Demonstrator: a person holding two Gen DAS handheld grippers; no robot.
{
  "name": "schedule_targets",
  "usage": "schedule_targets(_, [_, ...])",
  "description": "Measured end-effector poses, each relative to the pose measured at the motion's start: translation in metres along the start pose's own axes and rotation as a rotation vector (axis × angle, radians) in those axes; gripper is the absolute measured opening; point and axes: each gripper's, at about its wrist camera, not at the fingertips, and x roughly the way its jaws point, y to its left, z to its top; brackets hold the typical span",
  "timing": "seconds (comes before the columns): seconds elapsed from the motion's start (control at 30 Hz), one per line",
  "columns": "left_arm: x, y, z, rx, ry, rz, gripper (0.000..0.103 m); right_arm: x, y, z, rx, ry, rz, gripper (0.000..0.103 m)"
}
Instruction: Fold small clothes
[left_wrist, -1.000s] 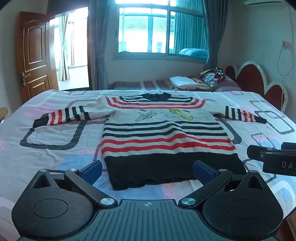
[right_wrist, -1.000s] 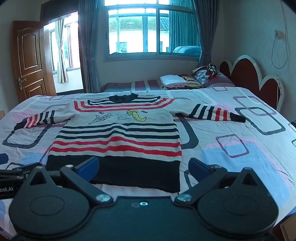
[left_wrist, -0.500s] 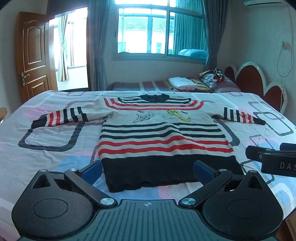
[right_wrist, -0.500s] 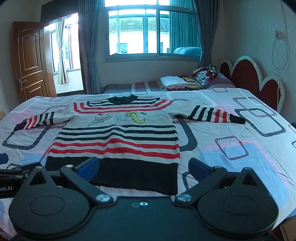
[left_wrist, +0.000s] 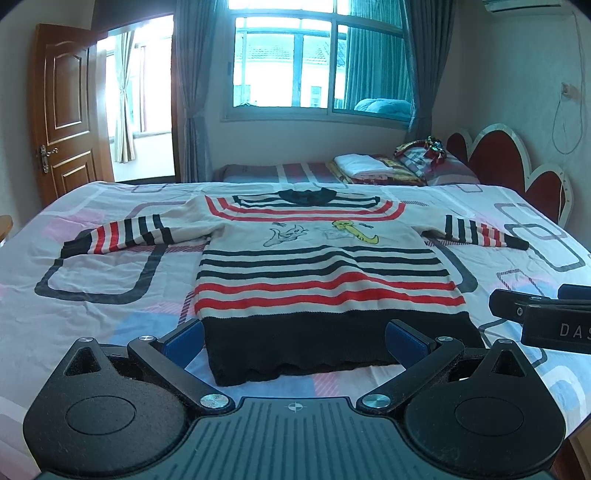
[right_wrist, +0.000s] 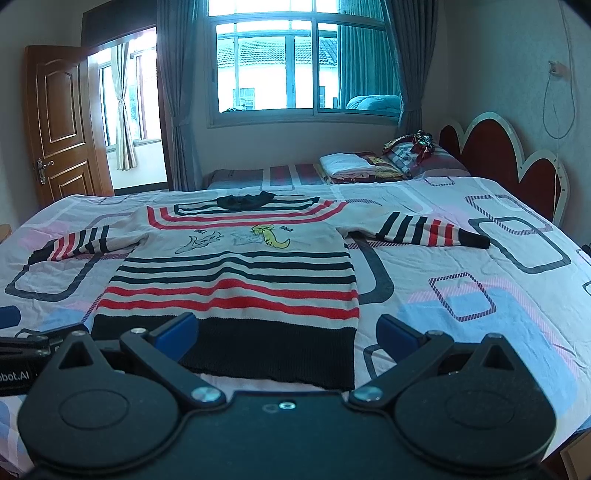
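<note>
A small striped sweater (left_wrist: 325, 266) (right_wrist: 236, 273) lies flat and face up on the bed, sleeves spread to both sides, black hem nearest me. My left gripper (left_wrist: 295, 338) hovers open above the hem, its blue pads wide apart and empty. My right gripper (right_wrist: 286, 334) is also open over the hem's right part, holding nothing. The right gripper's body (left_wrist: 546, 317) shows at the right edge of the left wrist view. The left gripper's body (right_wrist: 33, 350) shows at the left edge of the right wrist view.
The bed (left_wrist: 92, 273) has a patterned sheet with rectangles. Folded bedding and pillows (left_wrist: 391, 166) sit at the far side near a red headboard (left_wrist: 517, 166). A wooden door (left_wrist: 62, 110) stands open at left; a window (left_wrist: 317, 62) is behind.
Both grippers have drawn slightly back and up from the sweater, so the hem sits a little farther from the cameras. The sweater has not moved.
</note>
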Motion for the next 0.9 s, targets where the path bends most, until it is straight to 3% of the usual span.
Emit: schedule_targets(0.9, [0.0007,0.0008,-0.0011,0.0,0.006,0.0,0.103,-0.0002,0.002,0.0014,-0.004,-0.003,0.004,0.102])
